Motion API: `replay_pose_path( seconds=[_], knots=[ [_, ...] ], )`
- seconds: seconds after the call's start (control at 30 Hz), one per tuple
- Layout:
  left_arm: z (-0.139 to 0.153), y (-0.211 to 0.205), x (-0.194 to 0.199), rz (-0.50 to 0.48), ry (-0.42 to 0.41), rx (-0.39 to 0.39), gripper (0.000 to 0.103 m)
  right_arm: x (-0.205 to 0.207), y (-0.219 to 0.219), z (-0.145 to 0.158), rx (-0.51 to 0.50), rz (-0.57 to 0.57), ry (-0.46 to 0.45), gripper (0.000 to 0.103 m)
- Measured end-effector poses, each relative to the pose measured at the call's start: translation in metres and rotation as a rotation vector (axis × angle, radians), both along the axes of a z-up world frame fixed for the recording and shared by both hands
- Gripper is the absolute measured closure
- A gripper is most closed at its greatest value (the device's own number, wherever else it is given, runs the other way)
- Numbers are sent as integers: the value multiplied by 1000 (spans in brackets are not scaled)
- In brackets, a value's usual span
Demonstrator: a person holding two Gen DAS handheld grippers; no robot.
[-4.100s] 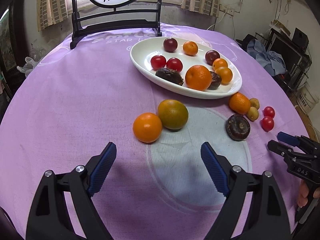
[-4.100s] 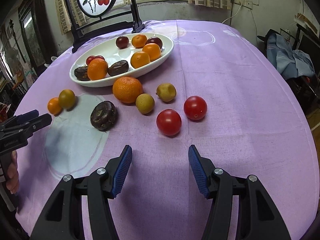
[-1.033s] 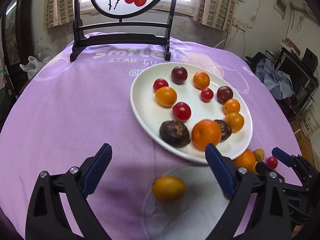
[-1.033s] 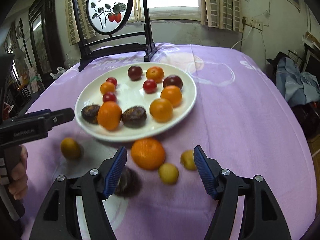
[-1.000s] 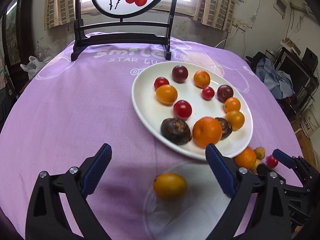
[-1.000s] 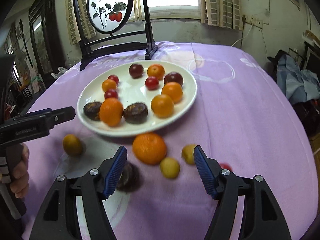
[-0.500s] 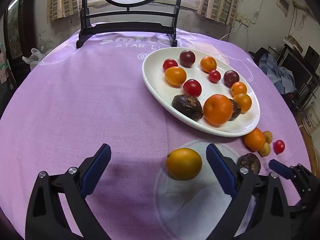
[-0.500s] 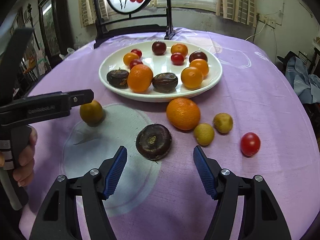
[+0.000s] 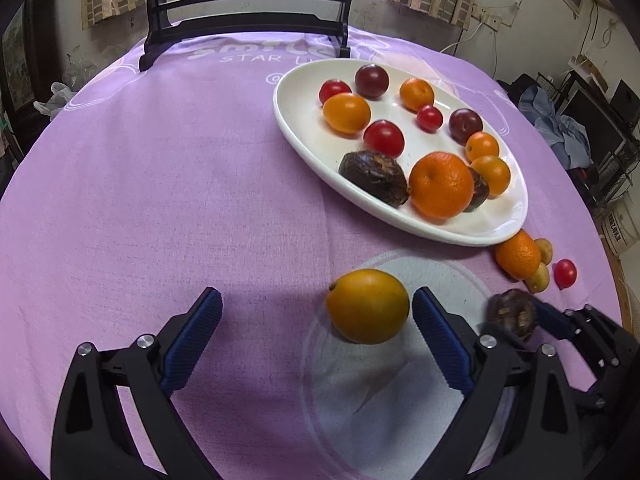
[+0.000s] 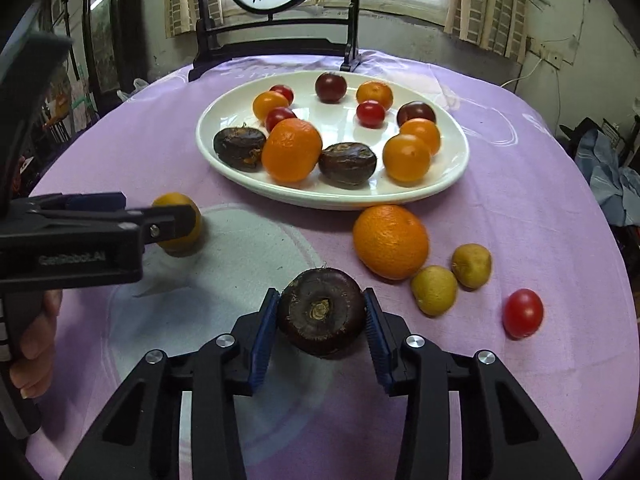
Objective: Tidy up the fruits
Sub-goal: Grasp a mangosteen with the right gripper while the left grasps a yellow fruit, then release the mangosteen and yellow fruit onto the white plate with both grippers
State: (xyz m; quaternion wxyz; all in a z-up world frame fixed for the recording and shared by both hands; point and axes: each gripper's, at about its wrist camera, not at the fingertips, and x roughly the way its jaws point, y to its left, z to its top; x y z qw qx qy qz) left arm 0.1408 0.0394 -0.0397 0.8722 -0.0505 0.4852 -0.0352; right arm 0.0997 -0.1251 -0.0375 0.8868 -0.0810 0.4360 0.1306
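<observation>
The left hand-held gripper (image 9: 316, 322) is spread wide above the purple-clothed round bench (image 9: 160, 184), its jaws either side of a smooth yellow-orange round fruit (image 9: 367, 305) that lies on the cloth just short of the white oval ceramic plate (image 9: 304, 148); the right pad sits just beside the fruit, the left well apart. To the right, the right hand-held gripper (image 10: 320, 330) is pinching a dark brown, wrinkled round fruit (image 10: 321, 311), both blue pads pressed on its sides, near a large orange mandarin (image 10: 390, 241). The step in hand looks like gathering loose fruit onto the plate. Next the right likely lifts and carries its fruit over the rim, while the left must close squarely
</observation>
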Motion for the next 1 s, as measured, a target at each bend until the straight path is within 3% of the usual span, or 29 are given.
replay_pose_path(
  seconds=[0.1,0.27,0.3,0.37,0.47,0.6,0.8,1.0],
  knots=[
    [-3,-7,-2,-25,1,15,9,-5,-11,9,57,-2,-14,60],
    [-13,-20,-4,-55,3,97,10,-10,-19,17,63,-10,-47,60],
    [-13,-22,-5,-56,-10,109,14,-11,-19,18,65,-6,-52,60],
    [-11,-26,-6,-82,-43,126,39,-12,-18,20,65,1,-65,60],
    [-8,-33,-8,-141,-78,126,61,-13,-17,23,56,3,-84,60],
    [-6,-38,-11,-153,-101,159,61,-12,-18,22,53,-4,-88,60],
    [20,-29,-13,-116,-142,100,62,-6,-25,30,78,-42,-112,60],
    [61,-26,9,-96,-165,34,62,18,-22,63,85,-36,-166,60]
  ],
)
